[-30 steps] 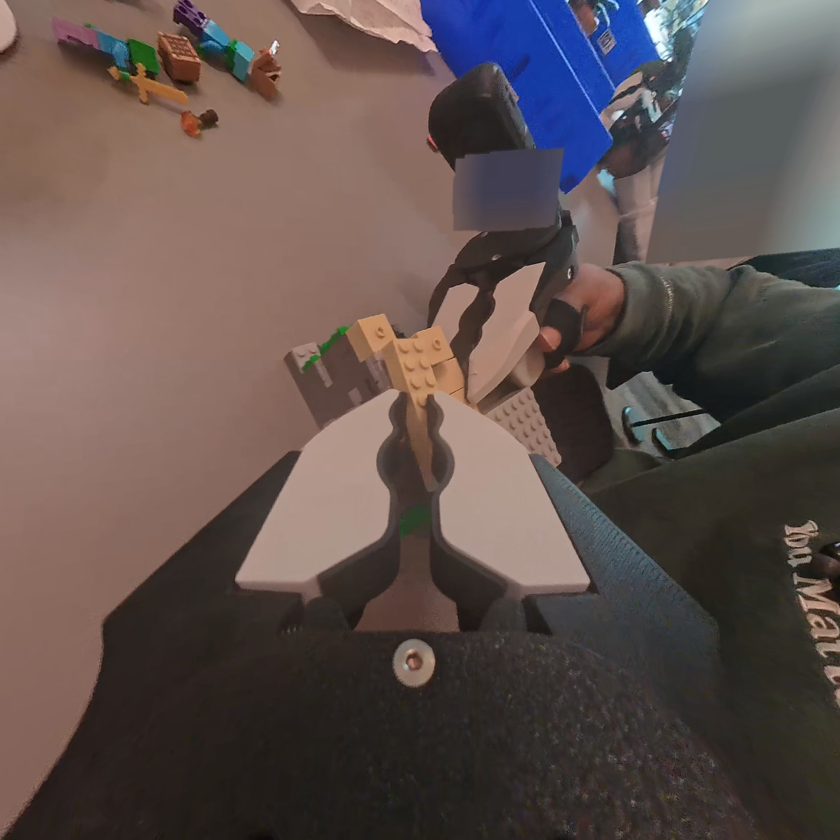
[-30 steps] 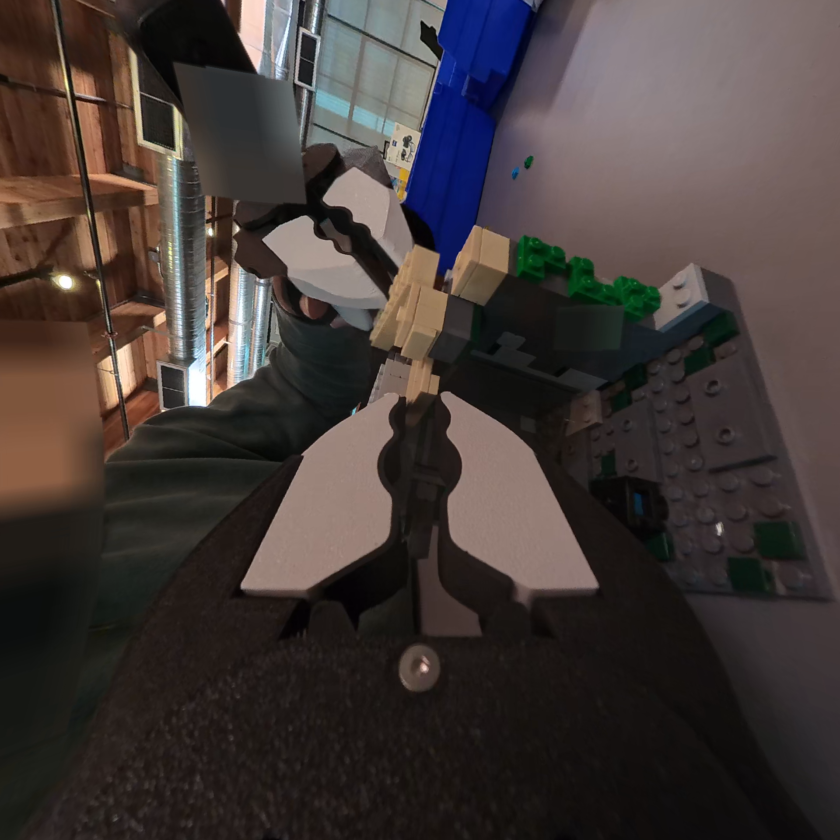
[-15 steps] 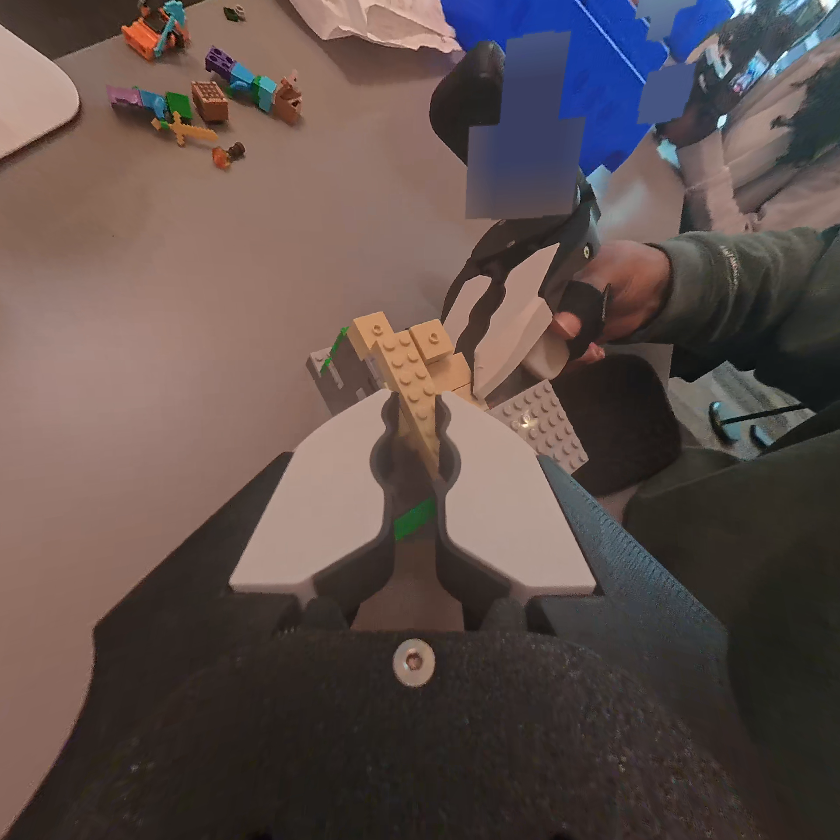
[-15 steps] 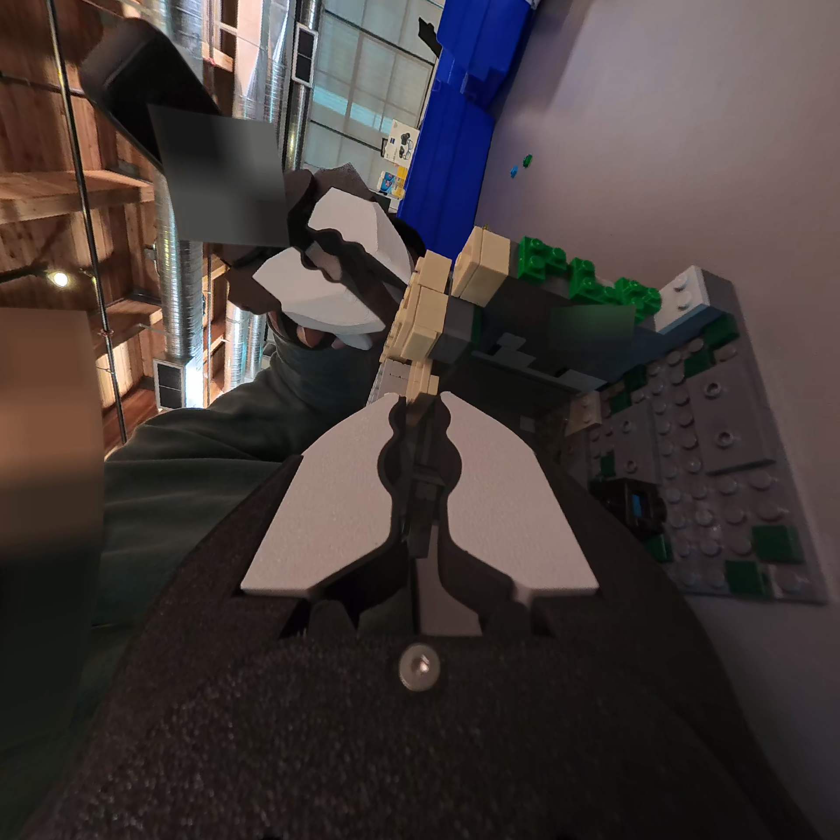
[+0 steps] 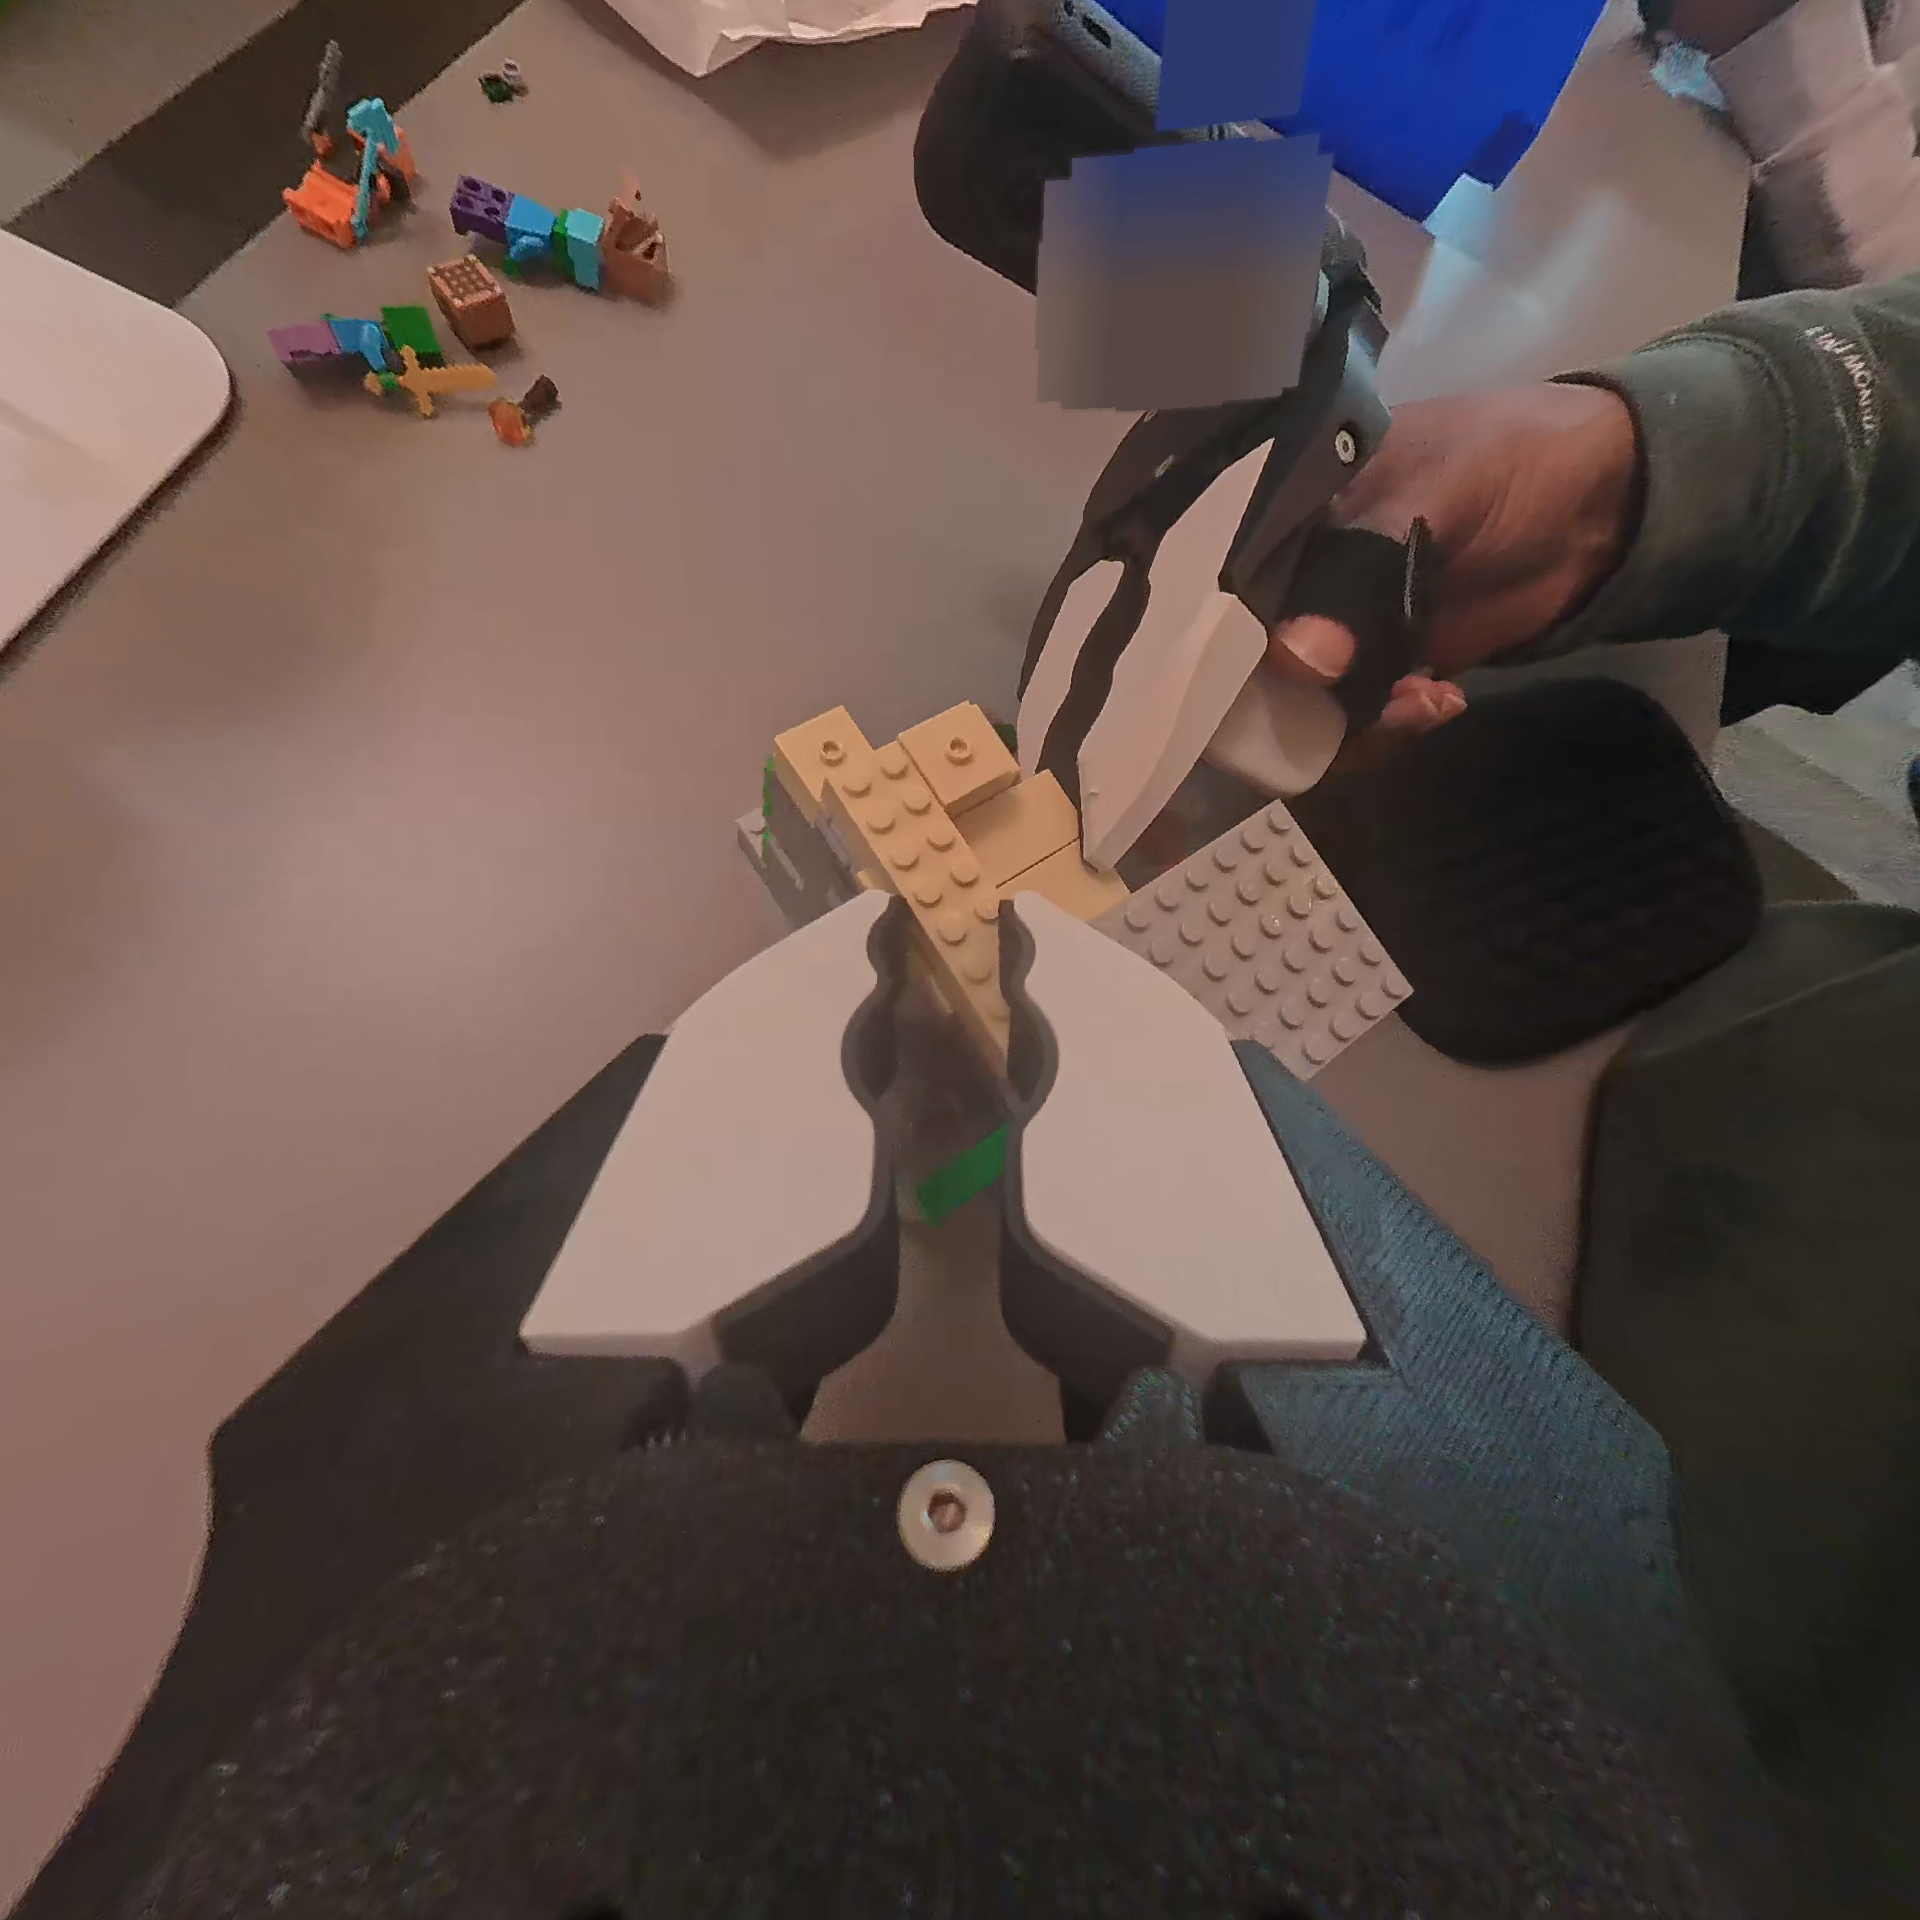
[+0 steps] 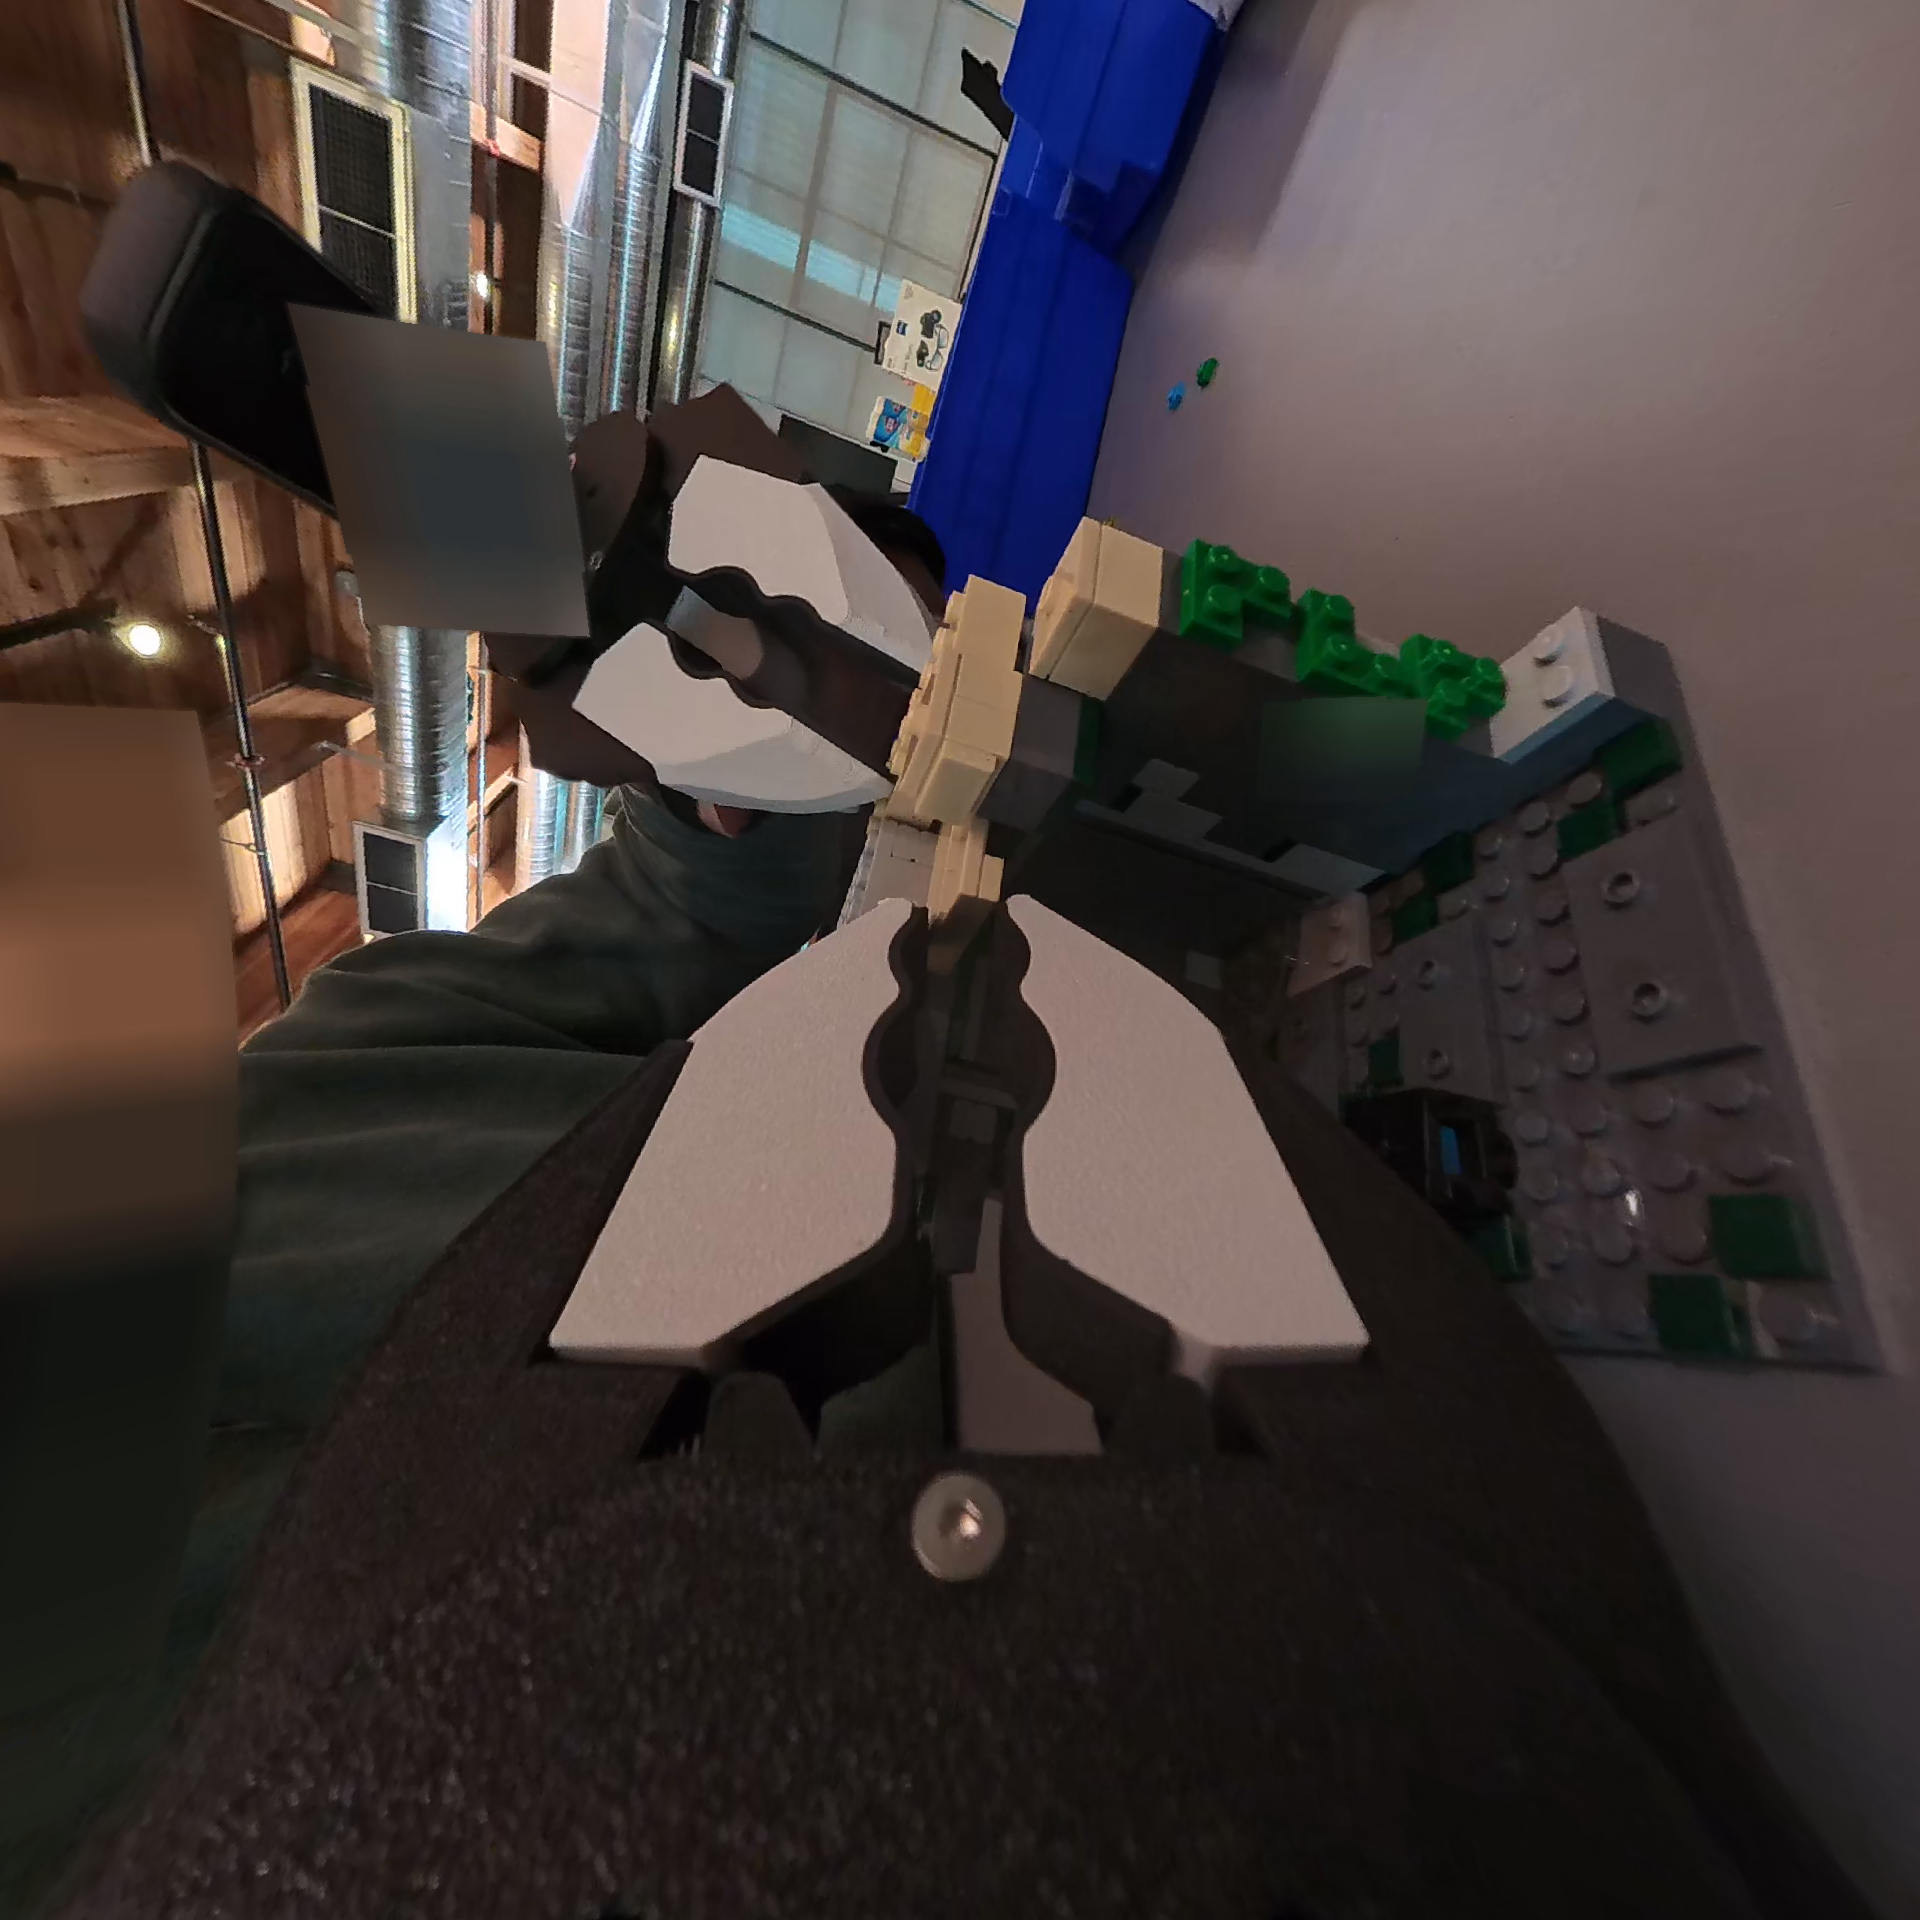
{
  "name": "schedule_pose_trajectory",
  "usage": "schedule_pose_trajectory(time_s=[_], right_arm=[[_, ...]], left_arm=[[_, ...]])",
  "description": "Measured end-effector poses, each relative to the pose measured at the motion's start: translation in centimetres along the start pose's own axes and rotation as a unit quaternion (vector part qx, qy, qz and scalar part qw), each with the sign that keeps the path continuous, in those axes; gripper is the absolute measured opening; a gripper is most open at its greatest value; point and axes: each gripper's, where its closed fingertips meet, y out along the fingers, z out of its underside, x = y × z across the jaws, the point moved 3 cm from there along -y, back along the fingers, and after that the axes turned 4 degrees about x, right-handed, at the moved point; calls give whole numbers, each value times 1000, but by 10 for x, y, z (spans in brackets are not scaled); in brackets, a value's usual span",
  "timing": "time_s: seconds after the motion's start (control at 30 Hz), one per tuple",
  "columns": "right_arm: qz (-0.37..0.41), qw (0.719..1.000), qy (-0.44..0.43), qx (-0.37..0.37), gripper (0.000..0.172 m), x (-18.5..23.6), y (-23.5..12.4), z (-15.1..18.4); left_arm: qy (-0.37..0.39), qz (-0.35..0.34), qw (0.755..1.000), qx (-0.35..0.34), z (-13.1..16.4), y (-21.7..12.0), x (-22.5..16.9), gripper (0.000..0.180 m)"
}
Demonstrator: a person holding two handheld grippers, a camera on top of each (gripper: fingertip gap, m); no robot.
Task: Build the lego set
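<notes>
Colourful loose bricks [image 5: 457,281], left view only

The tan plate [image 5: 940,914] is disappearing down between the left gripper's [image 5: 948,906] pads, so its lower end is staying hidden. Whatever's in the right gripper [image 6: 961,906] is sitting in shadow, and the white tray [image 5: 83,436] is getting cut off at the edge.

A grey tabletop [image 5: 520,727] is backed by stacked blue bins [image 6: 1039,312], with wooden wall panelling [image 6: 62,436], silver ventilation ducts [image 6: 416,675] and large windows [image 6: 831,208] seen far off, lit by a ceiling lamp [image 6: 143,638]
</notes>
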Motion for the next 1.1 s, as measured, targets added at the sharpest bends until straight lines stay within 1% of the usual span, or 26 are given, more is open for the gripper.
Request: schedule_pose_trajectory(time_s=[0.23,0.43,0.6,0.97,1.03,1.1], right_arm=[[1,1000,0,-5,12,-1,-4,1],[3,1000,-2,-4,13,-1,-5,2],[9,1000,-4,-5,13,-2,-7,3],[21,1000,0,-14,14,-4,-17,4],[35,999,-16,-14,14,-1,-25,-1],[62,996,-63,8,14,8,-33,-10]], left_arm=[[-3,-8,999,-31,2,1,-1,16],[-21,9,998,-64,4,1,0,16],[10,-6,998,-65,4,1,-1,16],[16,-4,997,-73,5,1,0,15],[16,-4,997,-74,5,1,0,15],[16,-3,997,-75,5,1,0,15]])
